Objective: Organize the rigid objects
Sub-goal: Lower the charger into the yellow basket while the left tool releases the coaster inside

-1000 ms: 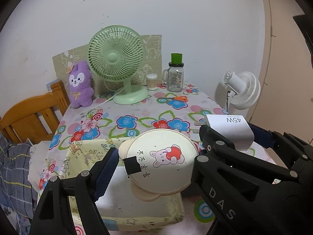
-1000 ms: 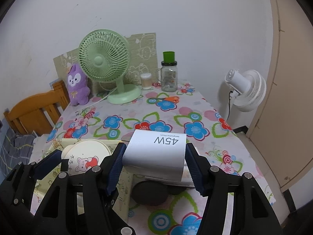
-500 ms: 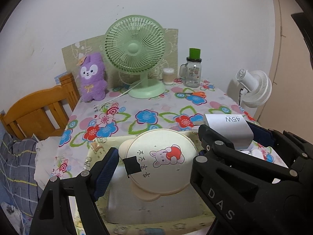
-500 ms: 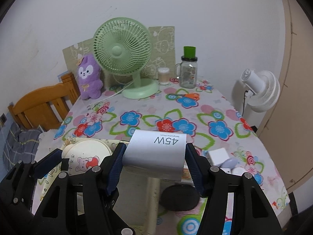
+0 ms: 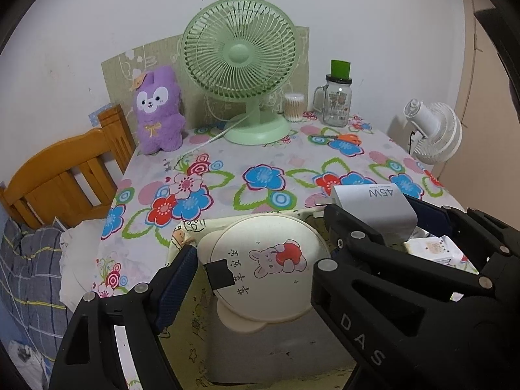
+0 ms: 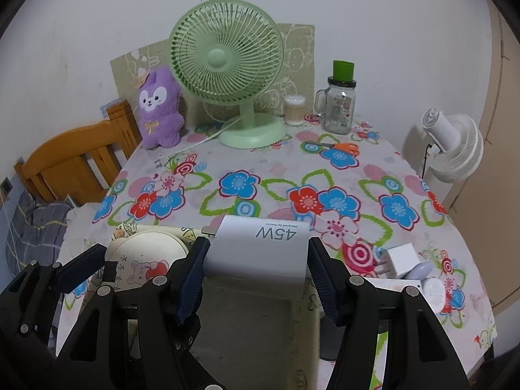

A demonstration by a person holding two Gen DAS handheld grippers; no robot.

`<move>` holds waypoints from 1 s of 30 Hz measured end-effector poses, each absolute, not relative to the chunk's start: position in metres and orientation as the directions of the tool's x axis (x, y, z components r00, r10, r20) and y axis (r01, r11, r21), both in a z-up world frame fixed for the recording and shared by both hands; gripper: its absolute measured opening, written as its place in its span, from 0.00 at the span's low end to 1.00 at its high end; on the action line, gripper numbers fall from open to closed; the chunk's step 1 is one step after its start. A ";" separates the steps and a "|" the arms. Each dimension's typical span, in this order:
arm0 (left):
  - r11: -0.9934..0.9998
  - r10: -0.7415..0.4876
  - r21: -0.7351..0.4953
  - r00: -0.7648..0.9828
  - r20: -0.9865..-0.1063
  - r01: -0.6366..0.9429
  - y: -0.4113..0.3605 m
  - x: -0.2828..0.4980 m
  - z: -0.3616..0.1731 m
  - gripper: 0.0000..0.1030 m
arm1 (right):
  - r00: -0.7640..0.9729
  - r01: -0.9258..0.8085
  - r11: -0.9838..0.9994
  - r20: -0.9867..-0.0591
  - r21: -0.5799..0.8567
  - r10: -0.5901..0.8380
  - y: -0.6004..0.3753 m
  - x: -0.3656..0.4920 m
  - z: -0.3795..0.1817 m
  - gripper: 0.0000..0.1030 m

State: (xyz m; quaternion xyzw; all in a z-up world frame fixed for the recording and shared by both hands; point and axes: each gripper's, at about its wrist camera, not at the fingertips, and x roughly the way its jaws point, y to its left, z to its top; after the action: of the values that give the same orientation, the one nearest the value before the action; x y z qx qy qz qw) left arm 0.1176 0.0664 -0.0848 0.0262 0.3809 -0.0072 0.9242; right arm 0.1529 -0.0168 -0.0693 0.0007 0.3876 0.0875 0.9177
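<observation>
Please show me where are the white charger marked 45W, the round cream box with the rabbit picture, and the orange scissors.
white charger (image 6: 260,253): right wrist view, on its top face below the print.
round cream box (image 5: 263,266): left wrist view, on the lid's middle.
orange scissors (image 6: 347,147): right wrist view, on the orange handles.

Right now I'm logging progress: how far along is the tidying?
Nothing visibly put away yet. In hand: the left claw grips the round cream case, the right claw the white 45W charger, both above the fabric bin. Left: small white items on the tablecloth.
</observation>
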 end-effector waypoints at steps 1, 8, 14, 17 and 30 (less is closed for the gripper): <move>0.999 0.006 0.041 0.706 -0.708 0.034 0.067 0.119 -0.087 0.81 | 0.681 -0.160 0.985 -0.715 0.069 0.160 -0.016 0.154 -0.071 0.62; 0.999 -0.013 0.019 0.662 -0.749 0.040 0.073 0.128 -0.101 0.82 | 0.664 -0.148 0.987 -0.734 0.055 0.141 -0.010 0.161 -0.084 0.62; 0.999 -0.050 -0.039 0.592 -0.804 0.032 0.080 0.134 -0.117 0.82 | 0.661 -0.123 0.992 -0.742 0.041 0.112 -0.009 0.164 -0.093 0.62; 0.999 -0.047 -0.049 0.602 -0.797 0.012 0.082 0.133 -0.115 0.83 | 0.661 -0.121 0.992 -0.743 0.031 0.104 -0.007 0.164 -0.092 0.62; 1.000 0.010 0.005 0.642 -0.767 -0.010 0.076 0.120 -0.101 0.97 | 0.645 -0.165 0.984 -0.747 0.069 0.160 -0.009 0.155 -0.085 0.74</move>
State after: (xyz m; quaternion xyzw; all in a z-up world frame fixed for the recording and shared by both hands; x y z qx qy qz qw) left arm 0.1203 0.0765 -0.1009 0.0000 0.4233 0.0057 0.9060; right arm 0.1554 -0.0092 -0.0855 -0.0027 0.4115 0.0897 0.9070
